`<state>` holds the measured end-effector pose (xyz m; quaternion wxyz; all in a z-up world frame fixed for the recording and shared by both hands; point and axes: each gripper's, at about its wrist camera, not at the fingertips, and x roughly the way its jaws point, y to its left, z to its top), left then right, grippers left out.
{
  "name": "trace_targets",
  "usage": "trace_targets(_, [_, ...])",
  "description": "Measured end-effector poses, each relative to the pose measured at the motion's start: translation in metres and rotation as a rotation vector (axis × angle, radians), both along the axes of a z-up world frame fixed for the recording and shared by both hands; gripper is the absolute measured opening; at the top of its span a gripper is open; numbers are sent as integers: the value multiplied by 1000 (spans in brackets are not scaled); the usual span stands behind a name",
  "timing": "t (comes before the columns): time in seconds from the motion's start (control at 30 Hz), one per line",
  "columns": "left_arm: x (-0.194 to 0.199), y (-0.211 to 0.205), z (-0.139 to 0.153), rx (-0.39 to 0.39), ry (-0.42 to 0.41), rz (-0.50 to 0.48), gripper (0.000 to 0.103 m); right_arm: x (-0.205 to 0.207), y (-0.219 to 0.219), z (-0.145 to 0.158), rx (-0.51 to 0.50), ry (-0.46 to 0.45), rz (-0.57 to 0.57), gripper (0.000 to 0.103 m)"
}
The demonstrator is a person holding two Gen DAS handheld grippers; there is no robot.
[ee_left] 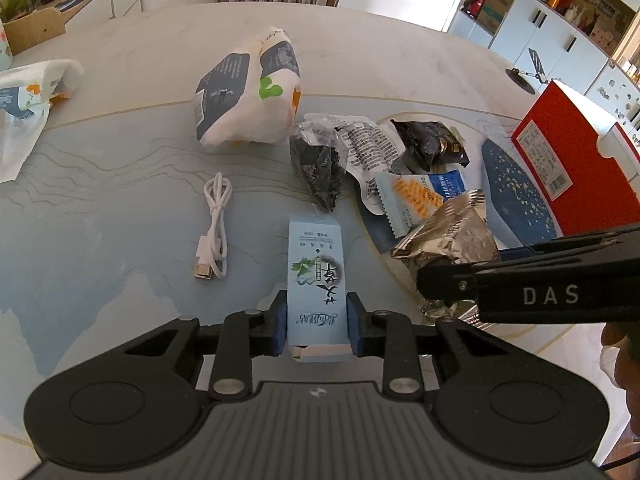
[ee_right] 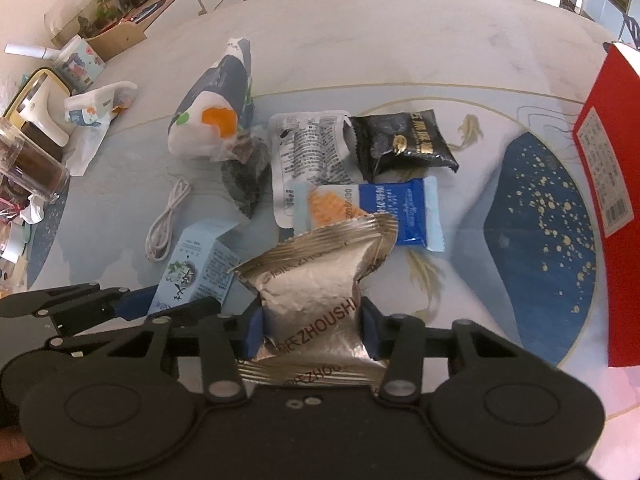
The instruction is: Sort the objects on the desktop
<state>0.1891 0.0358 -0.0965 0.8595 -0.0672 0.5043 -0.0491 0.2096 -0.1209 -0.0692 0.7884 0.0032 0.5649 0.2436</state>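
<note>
My left gripper (ee_left: 317,326) is shut on a pale blue carton (ee_left: 316,280) with black brush lettering, its blue pads pressing both long sides. The same blue carton (ee_right: 196,270) shows at the lower left of the right wrist view. My right gripper (ee_right: 313,330) is shut on a crinkled silver foil packet (ee_right: 316,276), pinched at its waist. That silver packet (ee_left: 448,236) lies right of the carton in the left wrist view, with the right gripper's black arm across it.
On the table (ee_left: 100,208) lie a white cable (ee_left: 214,228), a white tissue pack (ee_left: 248,92), a dark net bag (ee_left: 320,164), a black sachet (ee_right: 404,144), a blue-and-white snack packet (ee_right: 372,208) and a white printed pouch (ee_right: 308,152). A red box (ee_right: 608,184) stands right. Jars and clutter (ee_right: 32,168) crowd the left.
</note>
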Motion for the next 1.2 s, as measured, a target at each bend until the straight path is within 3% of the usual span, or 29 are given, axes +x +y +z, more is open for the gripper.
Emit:
trace_targets(0.57, [-19, -1, 10, -30, -11, -12, 27, -14, -29, 18, 24, -24, -43, 42])
trace_targets(1.2, [-39, -24, 44, -35, -56, -88, 28, -38, -80, 58, 80, -83, -86, 42])
